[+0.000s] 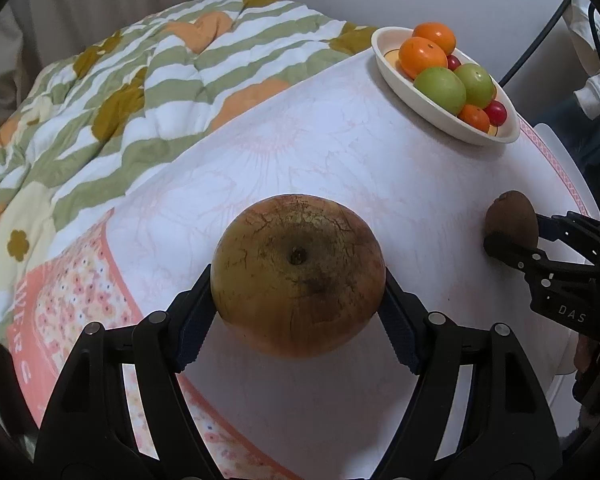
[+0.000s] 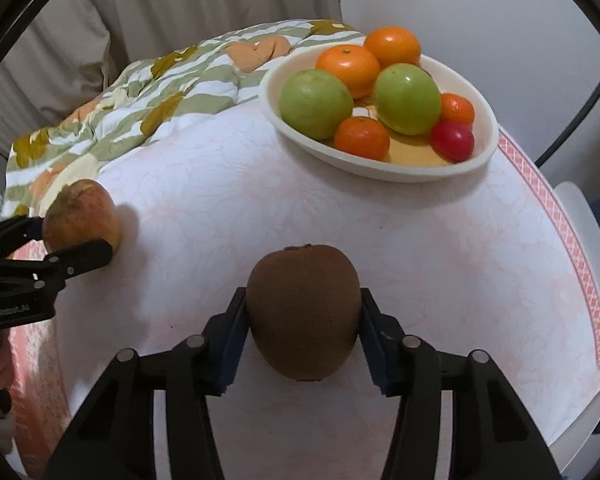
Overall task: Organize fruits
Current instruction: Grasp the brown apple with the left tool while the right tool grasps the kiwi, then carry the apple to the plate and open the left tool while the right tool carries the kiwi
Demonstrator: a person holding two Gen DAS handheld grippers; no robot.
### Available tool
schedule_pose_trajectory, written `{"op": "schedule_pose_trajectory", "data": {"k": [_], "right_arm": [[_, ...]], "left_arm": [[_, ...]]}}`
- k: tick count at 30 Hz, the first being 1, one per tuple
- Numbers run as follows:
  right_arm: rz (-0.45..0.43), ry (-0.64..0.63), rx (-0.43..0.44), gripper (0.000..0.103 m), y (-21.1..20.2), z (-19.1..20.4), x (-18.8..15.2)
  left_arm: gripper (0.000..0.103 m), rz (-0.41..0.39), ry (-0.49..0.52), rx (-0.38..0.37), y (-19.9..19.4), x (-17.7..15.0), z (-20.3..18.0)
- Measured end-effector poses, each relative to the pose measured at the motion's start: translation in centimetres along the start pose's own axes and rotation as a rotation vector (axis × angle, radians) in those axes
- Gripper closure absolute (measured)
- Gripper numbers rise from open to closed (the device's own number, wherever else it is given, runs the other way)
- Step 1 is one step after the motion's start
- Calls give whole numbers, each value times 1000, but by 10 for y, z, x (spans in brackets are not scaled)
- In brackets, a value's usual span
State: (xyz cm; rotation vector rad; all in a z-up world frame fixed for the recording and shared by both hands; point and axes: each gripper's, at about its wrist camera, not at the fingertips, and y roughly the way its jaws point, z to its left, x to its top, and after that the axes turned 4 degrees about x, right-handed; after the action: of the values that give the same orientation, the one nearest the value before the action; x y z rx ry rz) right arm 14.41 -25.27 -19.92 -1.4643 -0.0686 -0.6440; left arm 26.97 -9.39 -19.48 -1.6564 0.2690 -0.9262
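on the pale floral tablecloth, left tongs grip an apple, right tongs a kiwi.

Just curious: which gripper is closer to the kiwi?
Right. The right gripper has its pads against both sides of the kiwi. The left gripper is off to the side, closed on the apple.

Soft even indoor light, faint shadows, fisheye-bent dark edges

"DAS" on the right tongs; "GenRobot.AI", blurred, on the left tongs.
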Motion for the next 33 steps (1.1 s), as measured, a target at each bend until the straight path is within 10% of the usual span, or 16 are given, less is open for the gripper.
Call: {"op": "schedule_pose_trajectory", "data": {"k": [33], "right_arm": [[-118,-166,167,56,-117,-73,54]], "left_arm": [[20,-190,-241,107,-114,45,-91]]}}
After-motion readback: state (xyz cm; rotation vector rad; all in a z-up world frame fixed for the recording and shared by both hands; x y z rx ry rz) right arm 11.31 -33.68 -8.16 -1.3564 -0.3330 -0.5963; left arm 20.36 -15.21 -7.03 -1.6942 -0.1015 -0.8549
